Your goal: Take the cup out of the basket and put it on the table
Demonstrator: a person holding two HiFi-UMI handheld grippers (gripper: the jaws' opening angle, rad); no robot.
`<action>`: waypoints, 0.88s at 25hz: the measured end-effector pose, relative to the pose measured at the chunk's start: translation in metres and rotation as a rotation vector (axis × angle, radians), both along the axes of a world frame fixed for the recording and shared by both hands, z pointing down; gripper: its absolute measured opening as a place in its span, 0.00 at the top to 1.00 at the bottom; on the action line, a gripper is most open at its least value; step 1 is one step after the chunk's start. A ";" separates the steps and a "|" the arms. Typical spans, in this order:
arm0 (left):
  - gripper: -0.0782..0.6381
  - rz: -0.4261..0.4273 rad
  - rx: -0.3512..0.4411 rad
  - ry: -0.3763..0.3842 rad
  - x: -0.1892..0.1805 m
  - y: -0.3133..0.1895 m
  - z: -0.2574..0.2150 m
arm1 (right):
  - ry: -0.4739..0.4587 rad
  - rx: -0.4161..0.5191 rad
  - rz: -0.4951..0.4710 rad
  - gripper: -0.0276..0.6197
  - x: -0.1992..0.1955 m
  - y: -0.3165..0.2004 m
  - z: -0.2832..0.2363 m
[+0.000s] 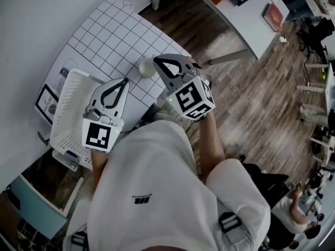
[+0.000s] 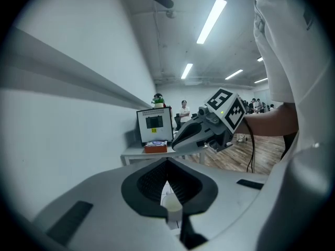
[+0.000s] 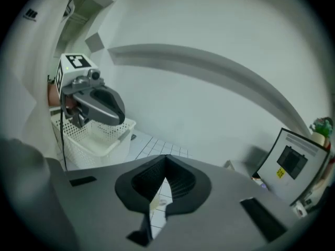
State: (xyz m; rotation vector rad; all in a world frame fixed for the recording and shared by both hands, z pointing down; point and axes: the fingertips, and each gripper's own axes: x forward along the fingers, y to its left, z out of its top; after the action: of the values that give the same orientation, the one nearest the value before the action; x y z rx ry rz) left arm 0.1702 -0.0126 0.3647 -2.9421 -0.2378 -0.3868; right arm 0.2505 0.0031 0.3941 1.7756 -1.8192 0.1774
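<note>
Cream-white cup (image 1: 147,68): it stands upright on the white, grid-lined table (image 1: 107,38), outside the white perforated plastic basket (image 1: 63,114), off that basket's right rim and clear of it. Neither gripper holds it.

The right gripper (image 1: 156,62) is on the cup's far side from the basket. Its jaws are clenched together on nothing, with their tip just beside the cup. Its own view shows the black ribbed pads meeting, with only a sliver of cup and grid lines visible underneath.

The left gripper (image 1: 125,81) hangs over the basket's right edge, pointing toward the cup. Its jaws are also pressed together and empty, and the cup shows below them in its own view.

Judging by how things lie, the task looks as good as done: the cup is out of the basket and resting on the table. At most, the grippers are left to be drawn away.

Writing:
- A small dark logo (image 1: 142,198) on the person's white shirt is too small to read.
- A framed card (image 1: 47,102) lies just left of the basket, its print unreadable.
- A screen (image 3: 290,161) farther off to the right of the basket carries a small yellow sticker, also illegible.
- Each gripper's cube bears black-and-white square markers, with no words.
</note>
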 end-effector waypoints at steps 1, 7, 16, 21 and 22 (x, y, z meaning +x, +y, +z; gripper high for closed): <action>0.88 -0.004 -0.017 0.017 -0.001 0.001 -0.004 | -0.020 0.038 0.013 0.94 -0.002 0.004 -0.009; 0.88 -0.025 -0.178 0.120 -0.012 0.002 -0.028 | -0.203 0.304 0.037 0.94 -0.022 0.027 -0.048; 0.88 -0.010 -0.227 0.156 -0.026 0.004 -0.027 | -0.273 0.374 0.044 0.94 -0.041 0.045 -0.053; 0.88 -0.016 -0.222 0.158 -0.027 0.003 -0.029 | -0.268 0.368 0.041 0.94 -0.042 0.047 -0.052; 0.88 -0.017 -0.222 0.158 -0.026 0.003 -0.029 | -0.267 0.367 0.041 0.94 -0.041 0.047 -0.052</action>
State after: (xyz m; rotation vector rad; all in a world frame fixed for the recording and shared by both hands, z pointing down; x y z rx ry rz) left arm 0.1438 -0.0099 0.3361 -3.1734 -0.2495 -0.1355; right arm 0.2090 0.0496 0.3425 2.1256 -2.1110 0.1046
